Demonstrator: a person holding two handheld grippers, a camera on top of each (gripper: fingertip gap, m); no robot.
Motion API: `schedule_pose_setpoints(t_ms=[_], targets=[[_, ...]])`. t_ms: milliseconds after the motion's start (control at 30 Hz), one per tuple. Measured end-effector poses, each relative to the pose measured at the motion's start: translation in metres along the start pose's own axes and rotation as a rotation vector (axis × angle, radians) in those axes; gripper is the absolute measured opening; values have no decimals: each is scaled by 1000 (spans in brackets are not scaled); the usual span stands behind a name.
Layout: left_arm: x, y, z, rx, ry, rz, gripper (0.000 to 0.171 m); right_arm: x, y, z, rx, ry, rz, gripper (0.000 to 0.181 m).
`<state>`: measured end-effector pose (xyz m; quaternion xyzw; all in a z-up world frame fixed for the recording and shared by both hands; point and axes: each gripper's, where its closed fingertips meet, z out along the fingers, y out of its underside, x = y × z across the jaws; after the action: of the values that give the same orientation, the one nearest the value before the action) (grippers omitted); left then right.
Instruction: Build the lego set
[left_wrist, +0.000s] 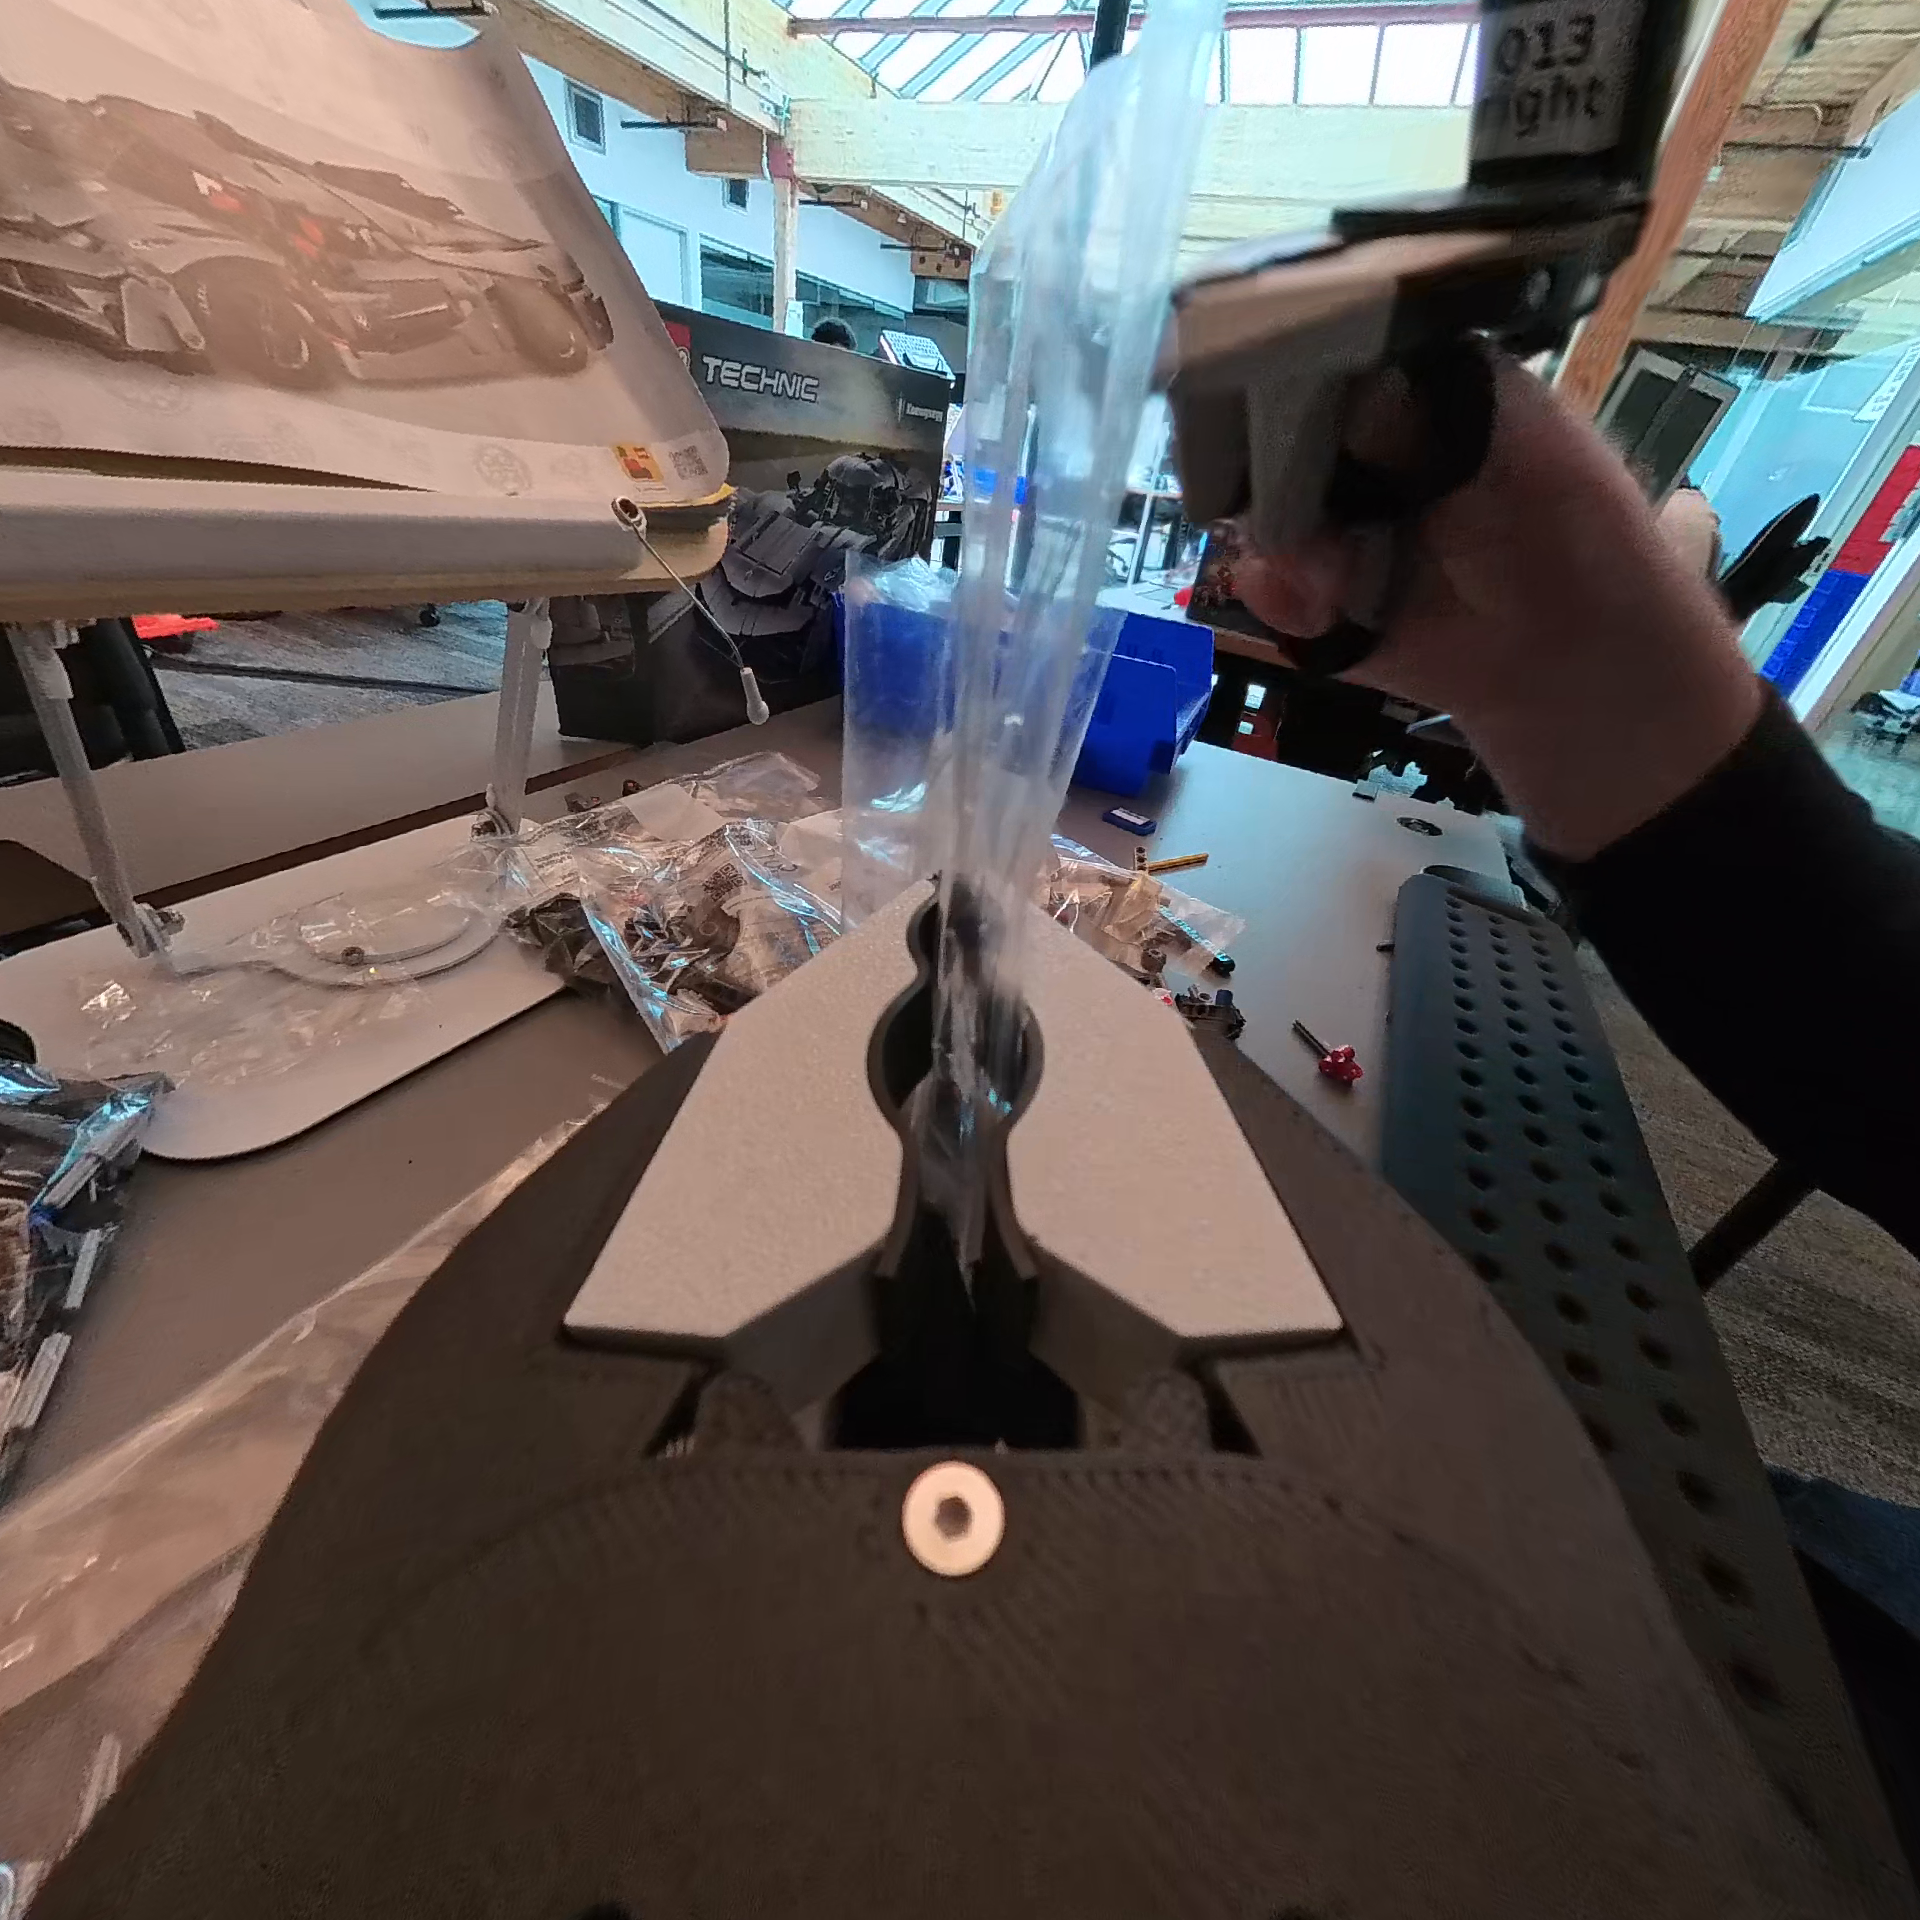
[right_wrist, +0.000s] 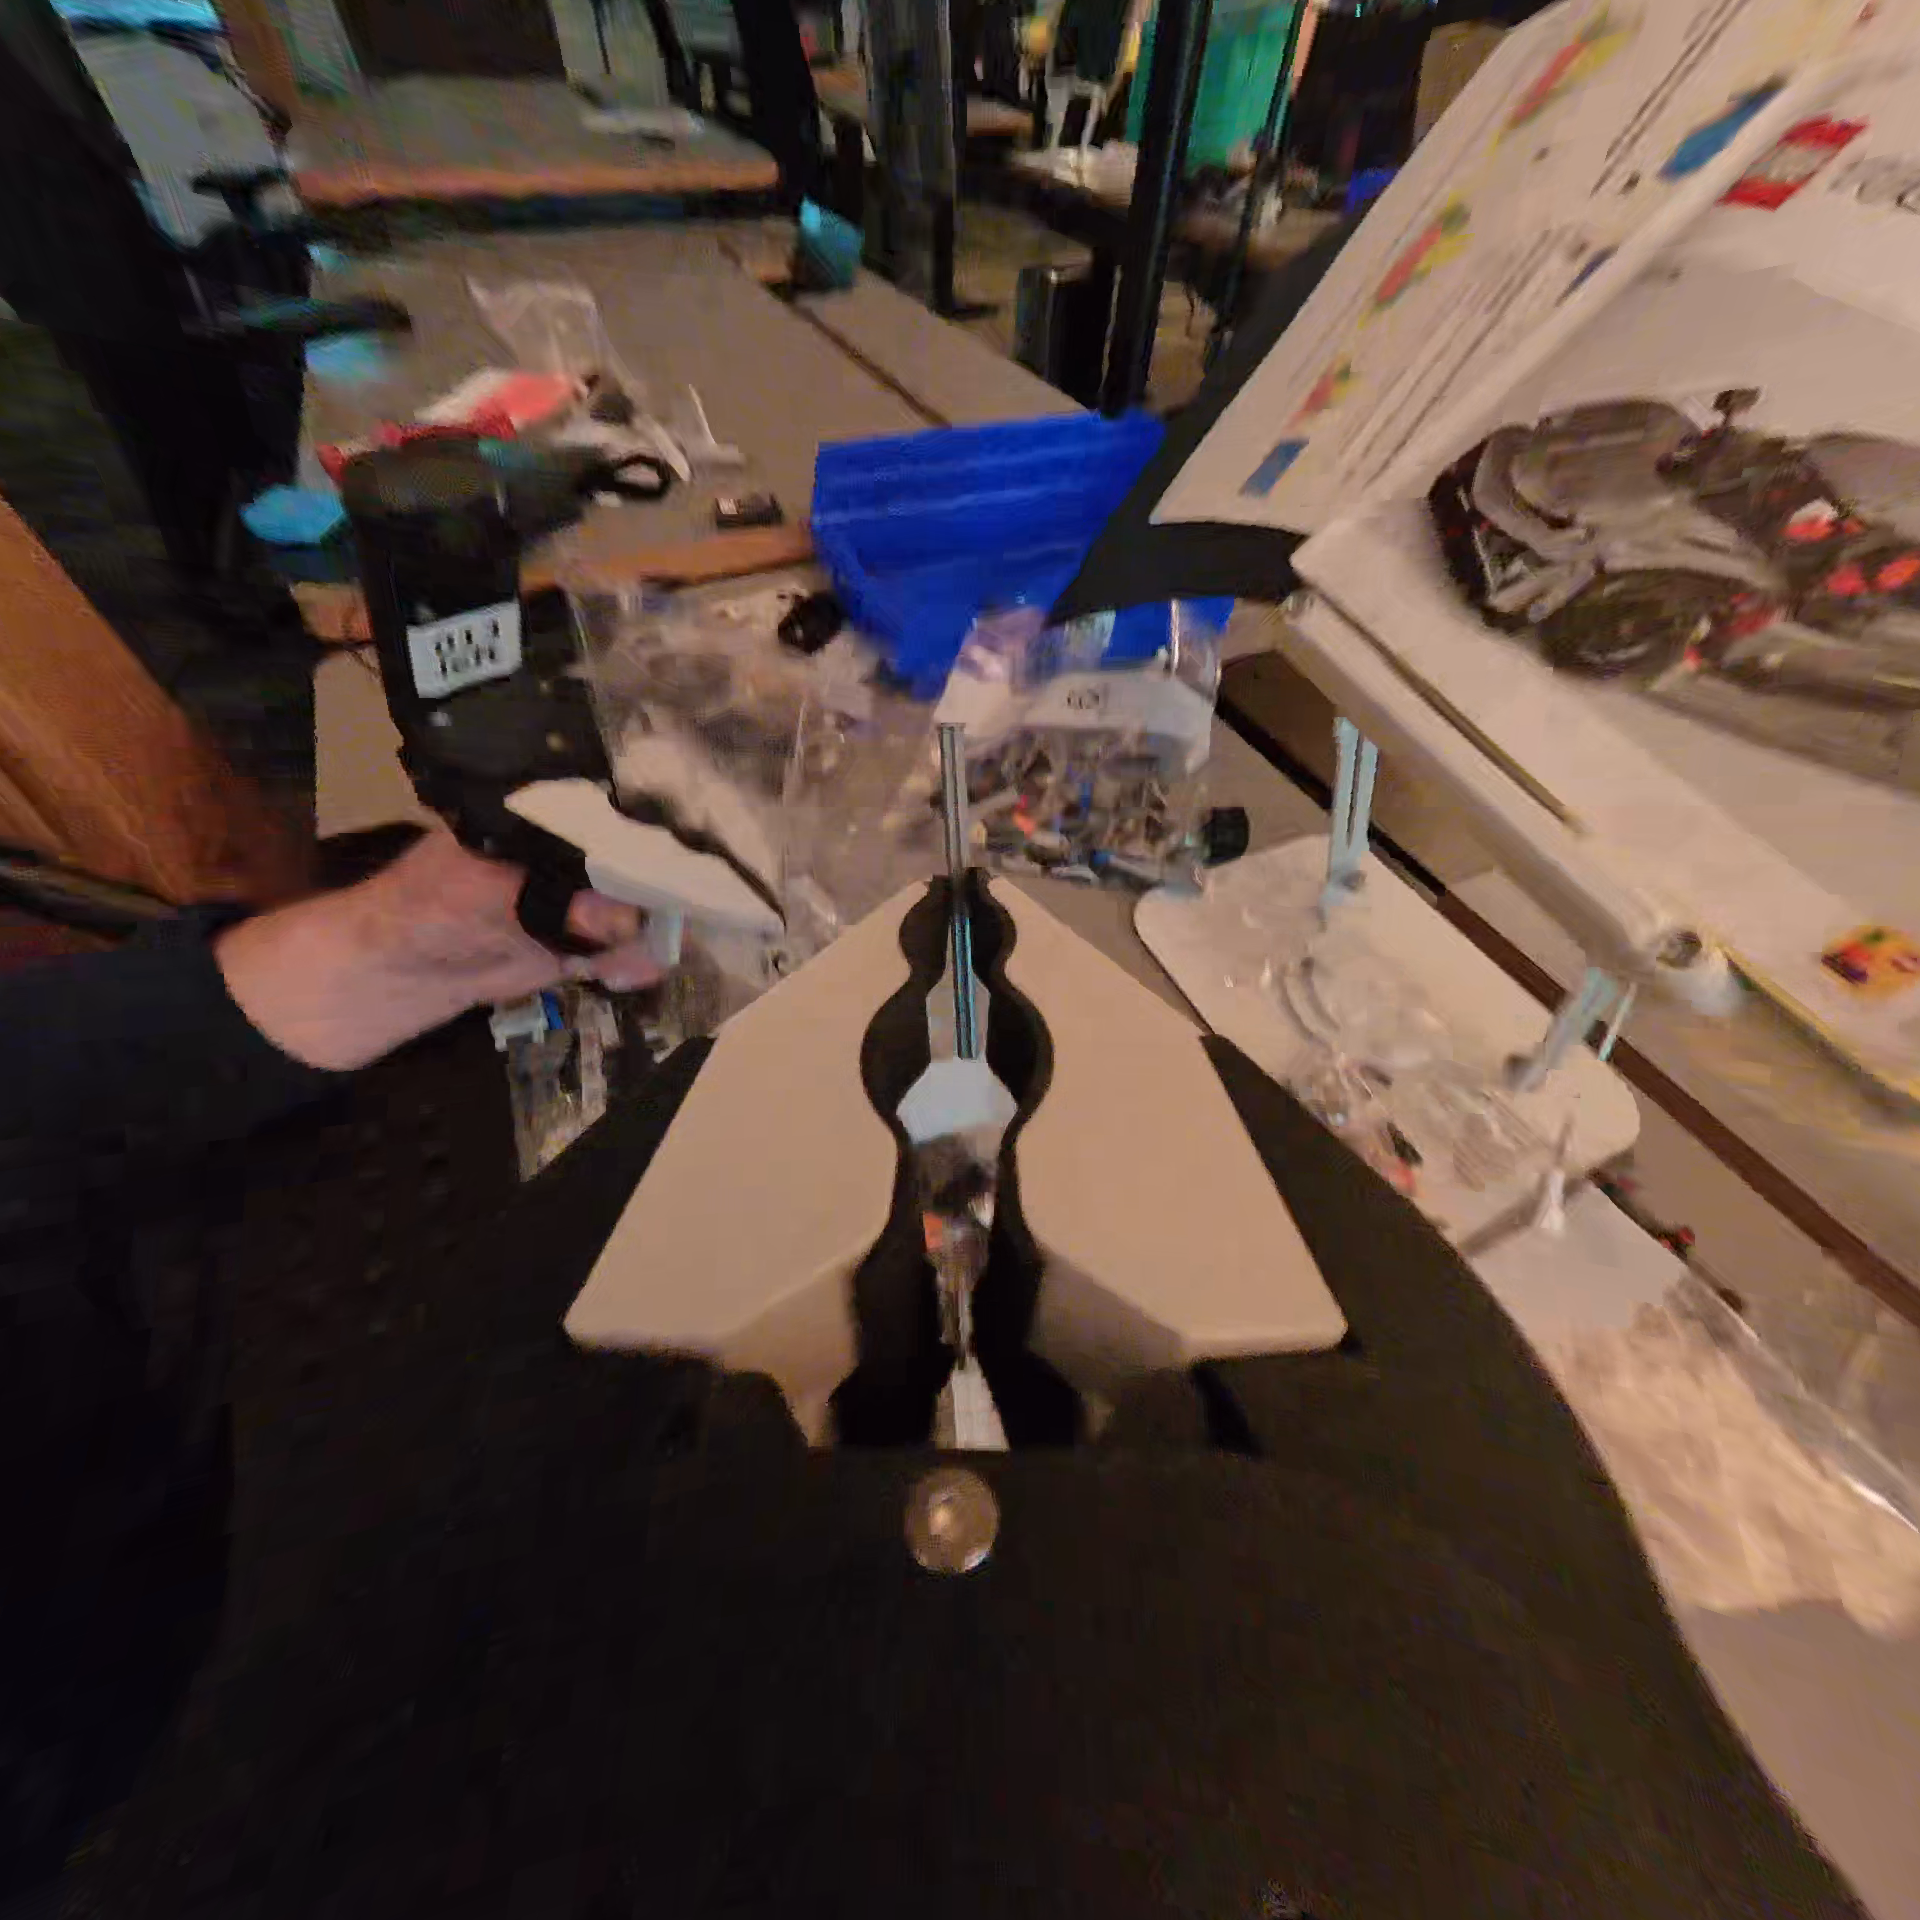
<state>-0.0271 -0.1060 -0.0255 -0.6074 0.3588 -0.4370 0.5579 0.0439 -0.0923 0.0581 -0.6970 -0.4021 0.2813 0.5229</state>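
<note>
Overhead, left gripper (left_wrist: 961, 914) fingers pinching clear bag (left_wrist: 1049, 416) edge, right gripper (right_wrist: 961, 904) fingers pinching its other end

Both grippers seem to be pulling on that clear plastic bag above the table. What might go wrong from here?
1. The clear bag is stretched taut between the left gripper and the right gripper; it may tear suddenly and fling small pieces.
2. Pieces could scatter among the other parts bags and loose parts on the table, or roll off its edge.
3. The thin film may slip from either gripper.
</note>
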Motion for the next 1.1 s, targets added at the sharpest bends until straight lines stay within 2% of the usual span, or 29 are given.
schedule_pose_setpoints(t_ms=[100, 200, 267, 367, 500, 667, 767, 867, 967, 1100], targets=[[0, 0, 0, 2, 4, -4, 0, 2, -22, 19, 122, -83, 69, 1], [1, 1, 1, -1, 9, -3, 0, -1, -18, 35, 148, -142, 122, 1], [1, 1, 1, -2, 12, -4, 0, -4, -9, 39, 135, -154, 129, 10], [2, 1, 2, -3, 14, -4, 0, -1, -1, 29, 129, -120, 132, 16], [2, 1, 1, -3, 13, -3, 0, 3, 11, -9, 97, -62, 126, 18], [2, 0, 2, -2, 15, -4, 0, 3, 95, -71, -230, 76, 75, 30], [4, 1, 3, -7, 19, -2, 0, 30, 136, -115, -289, 237, 94, 27], [3, 2, 3, -6, 18, -8, 0, 79, 199, -163, -471, 408, 156, 28], [2, 1, 3, -4, 13, -8, 0, 104, 256, -188, -593, 396, 272, 29], [3, 1, 3, -2, 16, -2, 0, 115, 305, -195, -714, 364, 310, 20]])
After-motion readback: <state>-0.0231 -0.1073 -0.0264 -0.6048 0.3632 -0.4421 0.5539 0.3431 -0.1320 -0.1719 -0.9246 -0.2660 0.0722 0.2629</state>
